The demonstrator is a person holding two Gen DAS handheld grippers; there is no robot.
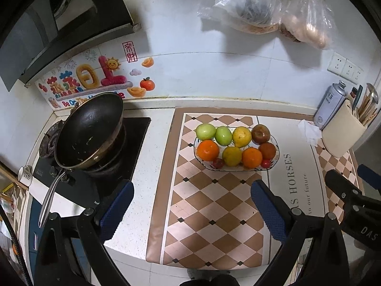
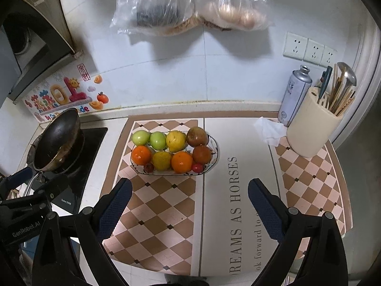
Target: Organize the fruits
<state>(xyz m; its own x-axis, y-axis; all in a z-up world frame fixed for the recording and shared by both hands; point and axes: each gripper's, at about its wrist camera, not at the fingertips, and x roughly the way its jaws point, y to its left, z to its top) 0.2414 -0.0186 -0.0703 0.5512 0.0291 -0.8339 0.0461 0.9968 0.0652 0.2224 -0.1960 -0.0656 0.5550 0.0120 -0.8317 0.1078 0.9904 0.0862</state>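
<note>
A glass fruit tray (image 1: 276, 143) (image 2: 215, 147) sits on the checkered mat (image 1: 209, 214) (image 2: 162, 214). It holds two green apples (image 1: 223, 135) (image 2: 157, 140), yellow fruits (image 1: 241, 136) (image 2: 175, 140), two oranges (image 1: 208, 150) (image 2: 182, 161), brown fruits (image 1: 261, 133) (image 2: 196, 136) and small red fruits (image 1: 218, 163) (image 2: 197, 167). My left gripper (image 1: 191, 208) is open and empty, well short of the tray. My right gripper (image 2: 190, 208) is open and empty, also short of the tray. The right gripper also shows at the right edge of the left wrist view (image 1: 352, 190).
A black wok (image 1: 89, 133) (image 2: 57, 140) sits on the stove at left. A cream utensil holder (image 1: 340, 131) (image 2: 314, 128), a spray can (image 1: 329, 104) (image 2: 294, 95) and a crumpled tissue (image 2: 270, 131) stand at the back right. Plastic bags (image 2: 190, 2) hang on the wall.
</note>
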